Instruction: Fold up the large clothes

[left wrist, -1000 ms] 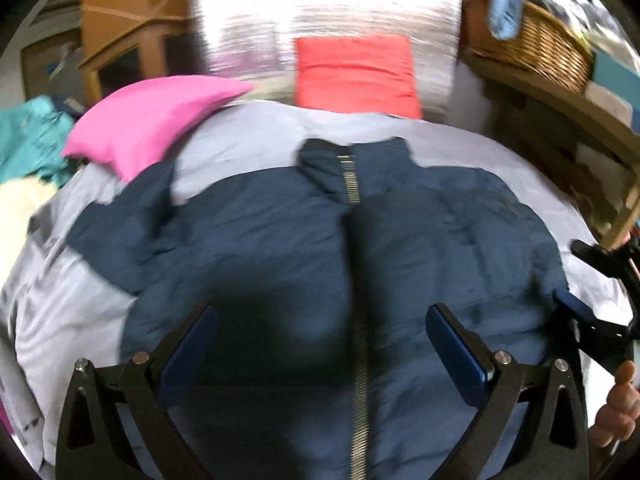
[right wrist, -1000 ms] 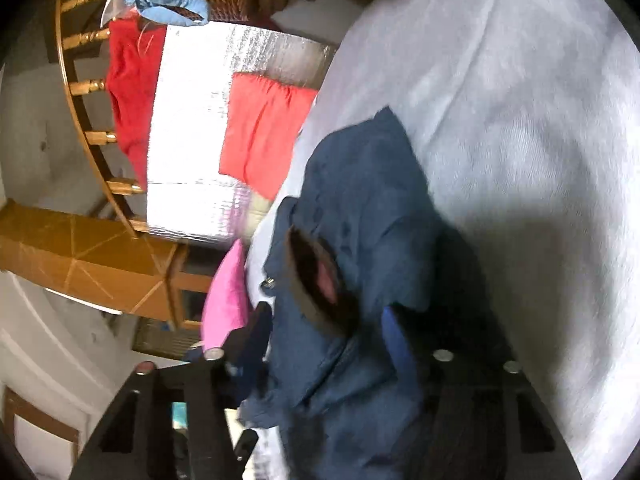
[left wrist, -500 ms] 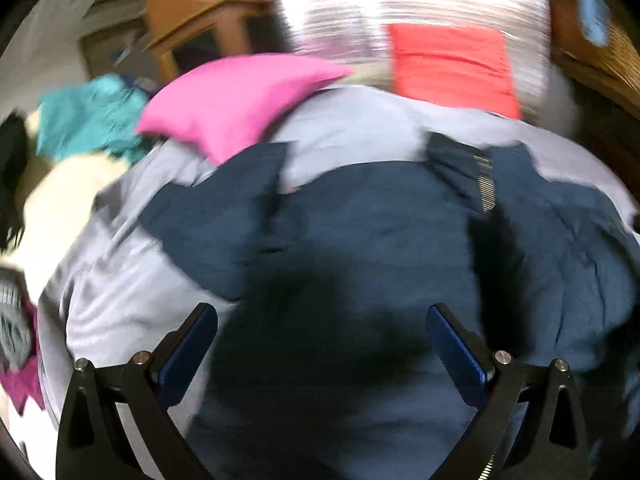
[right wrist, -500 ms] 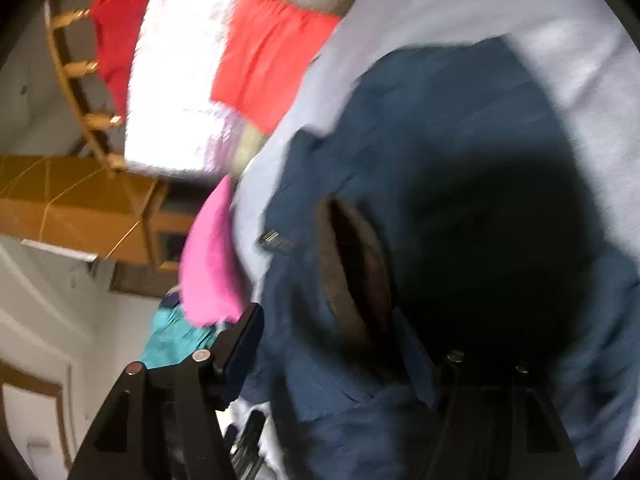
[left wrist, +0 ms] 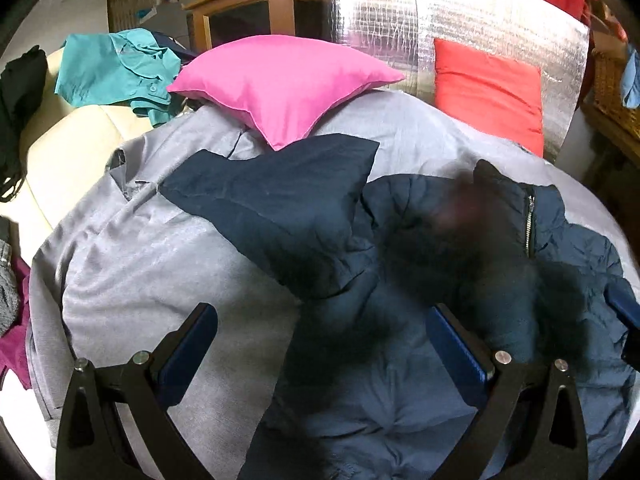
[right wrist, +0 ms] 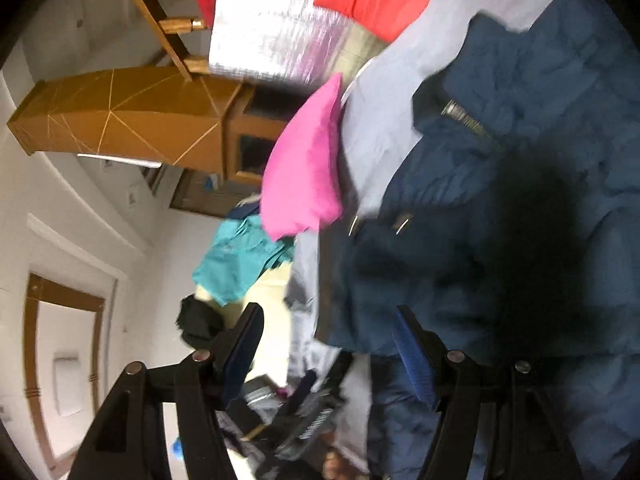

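Observation:
A dark blue padded jacket (left wrist: pixel 400 360) lies front up on a grey sheet (left wrist: pixel 152 264), zipper (left wrist: pixel 530 220) closed. Its left sleeve (left wrist: pixel 280 204) lies spread toward the pink pillow. The other sleeve is folded across the chest and blurred (left wrist: pixel 460 216). My left gripper (left wrist: pixel 322 344) is open and empty, low over the jacket's left edge. In the right wrist view the jacket (right wrist: pixel 500 200) fills the right side. My right gripper (right wrist: pixel 328 344) is open, with the jacket's edge against its right finger (right wrist: pixel 412 352). Part of the right gripper shows at the right edge of the left wrist view (left wrist: pixel 624 308).
A pink pillow (left wrist: pixel 280 84) and a red pillow (left wrist: pixel 488 92) lie at the head of the bed against a silver panel (left wrist: pixel 400 28). A teal garment (left wrist: pixel 116 68) and a black one (left wrist: pixel 20 92) lie on a cream surface at left. A wicker basket (left wrist: pixel 612 88) stands right.
My left gripper has swung left, from the jacket's middle to its left side. My right gripper has carried the right sleeve inward over the chest and now stands open.

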`<state>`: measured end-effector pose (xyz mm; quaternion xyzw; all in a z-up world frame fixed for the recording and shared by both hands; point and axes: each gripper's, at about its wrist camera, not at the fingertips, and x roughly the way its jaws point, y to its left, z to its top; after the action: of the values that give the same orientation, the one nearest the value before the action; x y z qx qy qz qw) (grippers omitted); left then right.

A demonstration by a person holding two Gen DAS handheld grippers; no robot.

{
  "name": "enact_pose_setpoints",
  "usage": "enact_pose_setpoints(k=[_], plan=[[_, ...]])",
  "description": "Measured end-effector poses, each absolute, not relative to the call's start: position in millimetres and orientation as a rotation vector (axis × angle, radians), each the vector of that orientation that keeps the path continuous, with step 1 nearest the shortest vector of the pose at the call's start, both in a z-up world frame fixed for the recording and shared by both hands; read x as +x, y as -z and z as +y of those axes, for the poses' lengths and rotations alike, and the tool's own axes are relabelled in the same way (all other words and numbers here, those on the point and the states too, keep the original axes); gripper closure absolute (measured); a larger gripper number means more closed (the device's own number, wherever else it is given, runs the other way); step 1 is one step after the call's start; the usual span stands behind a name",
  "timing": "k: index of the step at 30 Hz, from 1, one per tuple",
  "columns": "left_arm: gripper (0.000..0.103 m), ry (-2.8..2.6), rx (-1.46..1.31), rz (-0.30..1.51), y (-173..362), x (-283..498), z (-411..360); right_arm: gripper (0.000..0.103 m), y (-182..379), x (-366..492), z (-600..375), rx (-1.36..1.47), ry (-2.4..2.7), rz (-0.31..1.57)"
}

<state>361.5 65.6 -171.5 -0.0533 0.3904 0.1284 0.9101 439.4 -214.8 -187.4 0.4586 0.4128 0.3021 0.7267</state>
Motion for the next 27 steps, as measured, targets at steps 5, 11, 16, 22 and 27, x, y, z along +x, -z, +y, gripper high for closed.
enact_pose_setpoints(k=[5,11,16,22,27], plan=[[0.0,-0.179,-0.195,0.911,189.1,376.8,68.5,0.033,174.1,417.7,-279.3,0.81,-0.296,0.795],[0.0,-0.225,-0.206,1.009,217.1,392.8,62.1,0.021,180.9,396.7,-366.8,0.599,0.182,0.788],[0.03,-0.214,-0.189,1.056,236.0,402.9,47.6,0.022,218.8,410.3,-378.0,0.655,0.153,0.917],[0.047,-0.212,-0.146,1.034,235.8,405.1,32.0,0.063,222.7,419.8,-350.6,0.52,0.142,0.909],[0.046,-0.213,-0.134,1.058,236.3,409.4,33.1,0.059,237.5,428.2,-349.7,0.461,0.184,0.983]])
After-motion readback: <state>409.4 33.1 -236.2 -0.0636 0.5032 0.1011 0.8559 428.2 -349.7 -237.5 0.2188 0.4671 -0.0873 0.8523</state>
